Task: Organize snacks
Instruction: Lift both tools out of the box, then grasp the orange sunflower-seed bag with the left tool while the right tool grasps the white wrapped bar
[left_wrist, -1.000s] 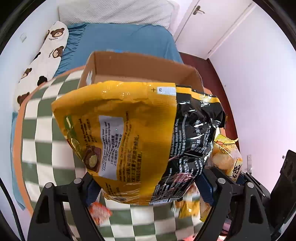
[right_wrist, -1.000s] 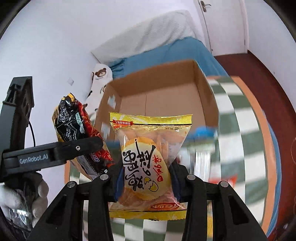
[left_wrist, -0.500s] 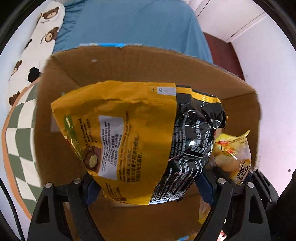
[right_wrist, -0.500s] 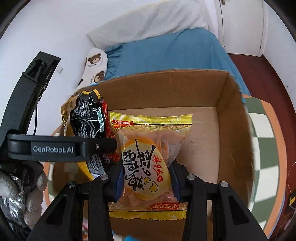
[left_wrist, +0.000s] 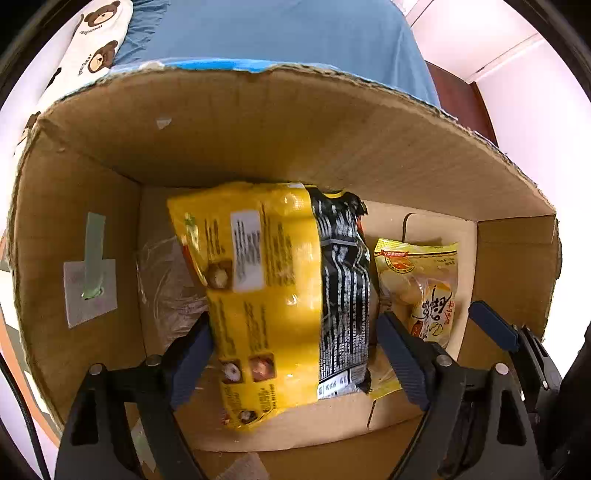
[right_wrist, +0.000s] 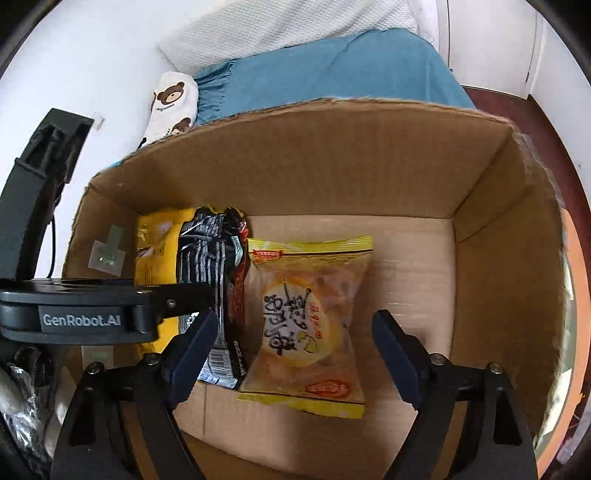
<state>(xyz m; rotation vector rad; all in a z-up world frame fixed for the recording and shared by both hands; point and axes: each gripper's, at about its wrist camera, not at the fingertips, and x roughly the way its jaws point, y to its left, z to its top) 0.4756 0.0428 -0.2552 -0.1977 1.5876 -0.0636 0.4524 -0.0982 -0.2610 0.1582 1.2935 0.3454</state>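
A yellow and black snack bag (left_wrist: 280, 295) lies on the floor of an open cardboard box (left_wrist: 258, 122). My left gripper (left_wrist: 295, 354) is open just above it, fingers either side, clear of it. A small yellow cracker packet (right_wrist: 310, 325) lies beside the big bag (right_wrist: 207, 266) inside the same box (right_wrist: 491, 295). My right gripper (right_wrist: 291, 350) is open above the packet, its jaws wide apart. The packet also shows in the left wrist view (left_wrist: 424, 288).
A blue bed (right_wrist: 332, 74) with a white pillow (right_wrist: 288, 29) and a bear-print cushion (right_wrist: 170, 99) lies behind the box. A checked cloth with an orange rim (right_wrist: 572, 295) lies under the box. The left gripper's body (right_wrist: 74, 310) reaches in from the left.
Both grippers moved down into the box and opened. The big bag and the cracker packet were let go and now lie on the box floor.
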